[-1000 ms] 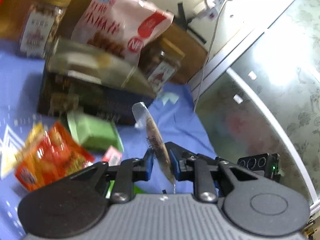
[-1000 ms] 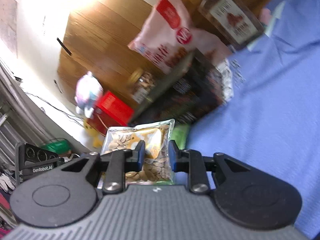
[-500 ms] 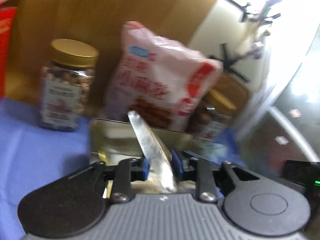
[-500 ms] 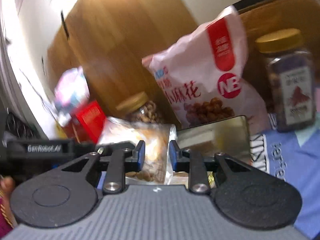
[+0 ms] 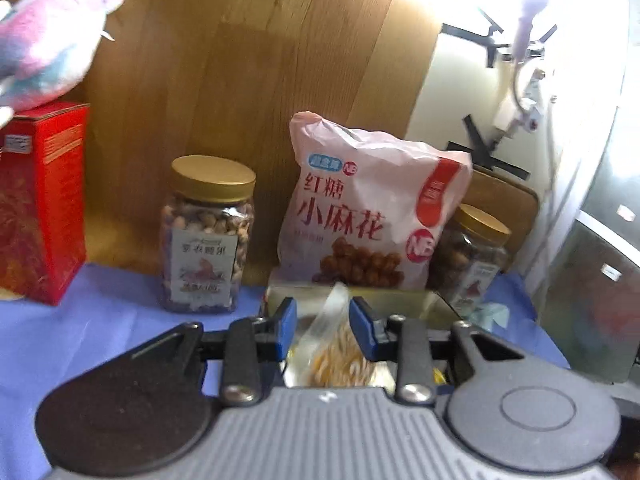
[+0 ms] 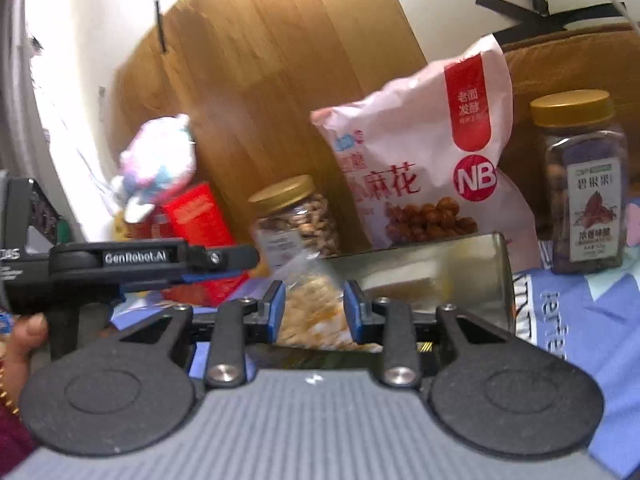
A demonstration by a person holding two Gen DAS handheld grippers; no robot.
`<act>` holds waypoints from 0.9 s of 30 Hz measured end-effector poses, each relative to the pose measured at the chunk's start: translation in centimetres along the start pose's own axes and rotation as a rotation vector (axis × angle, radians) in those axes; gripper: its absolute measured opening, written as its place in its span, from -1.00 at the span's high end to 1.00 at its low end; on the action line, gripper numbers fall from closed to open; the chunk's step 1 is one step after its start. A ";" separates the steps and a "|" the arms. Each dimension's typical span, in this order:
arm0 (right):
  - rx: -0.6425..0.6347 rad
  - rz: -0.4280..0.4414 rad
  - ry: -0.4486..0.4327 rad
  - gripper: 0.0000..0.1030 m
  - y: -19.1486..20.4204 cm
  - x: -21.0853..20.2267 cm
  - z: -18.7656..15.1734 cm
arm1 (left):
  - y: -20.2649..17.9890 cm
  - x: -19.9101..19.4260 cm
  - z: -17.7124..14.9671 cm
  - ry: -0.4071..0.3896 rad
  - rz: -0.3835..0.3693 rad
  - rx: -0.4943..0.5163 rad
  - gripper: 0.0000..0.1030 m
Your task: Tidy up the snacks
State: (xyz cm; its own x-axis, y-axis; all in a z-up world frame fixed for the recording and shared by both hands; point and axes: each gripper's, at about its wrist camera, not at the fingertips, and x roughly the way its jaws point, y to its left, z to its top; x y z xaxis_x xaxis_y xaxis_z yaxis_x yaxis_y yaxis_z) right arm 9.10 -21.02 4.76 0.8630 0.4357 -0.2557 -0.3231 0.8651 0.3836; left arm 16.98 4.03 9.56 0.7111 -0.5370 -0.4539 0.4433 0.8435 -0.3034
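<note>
Two grippers, both of yours, have their jaws parted with the same clear packet between them. Your left gripper [image 5: 322,322] has its blue pads apart, and the packet [image 5: 340,344] of pale yellow snacks stands loose in the gap, nearer the right pad; you cannot tell whether it touches that pad. Your right gripper [image 6: 314,310] is open about as far, with the packet [image 6: 312,312] filling most of the space between its pads; contact there is not clear either. In the right wrist view your left gripper [image 6: 224,262] comes in from the left, just beside the packet, with your thumb [image 6: 28,336] on its handle.

Under and behind the packet lies a shiny tin [image 6: 440,268], its open top toward you, on the blue cloth [image 5: 100,312]. Behind the tin, a pink bag [image 5: 372,216] leans against the wooden board [image 5: 248,80]. A nut jar [image 5: 208,236] with a gold lid stands left of the bag, and a darker jar [image 6: 584,188] stands right of it. Further left, a red box [image 5: 40,208] carries a pastel plush toy [image 5: 44,40] on top.
</note>
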 end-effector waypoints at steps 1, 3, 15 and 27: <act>0.016 0.021 0.018 0.22 0.1 -0.8 -0.7 | 0.3 -0.9 -0.9 0.021 -0.011 -0.003 0.33; 0.057 0.055 0.064 0.17 0.1 -1.7 -2.4 | 1.1 -2.0 -2.5 0.069 -0.026 -0.025 0.28; 0.101 0.051 0.273 0.15 1.3 1.6 -6.4 | 6.4 -4.0 -12.3 0.318 -0.197 -0.433 0.18; -0.098 0.225 0.387 0.03 8.8 0.7 -9.6 | 9.5 -7.3 -12.9 0.227 -0.180 -0.441 0.34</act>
State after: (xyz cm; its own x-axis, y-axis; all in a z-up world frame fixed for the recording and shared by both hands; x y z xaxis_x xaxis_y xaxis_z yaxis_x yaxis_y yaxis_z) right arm 3.12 -10.67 -0.58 0.5646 0.6604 -0.4951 -0.5373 0.7494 0.3869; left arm 9.00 15.77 -0.83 0.4873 -0.7035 -0.5173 0.2407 0.6776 -0.6949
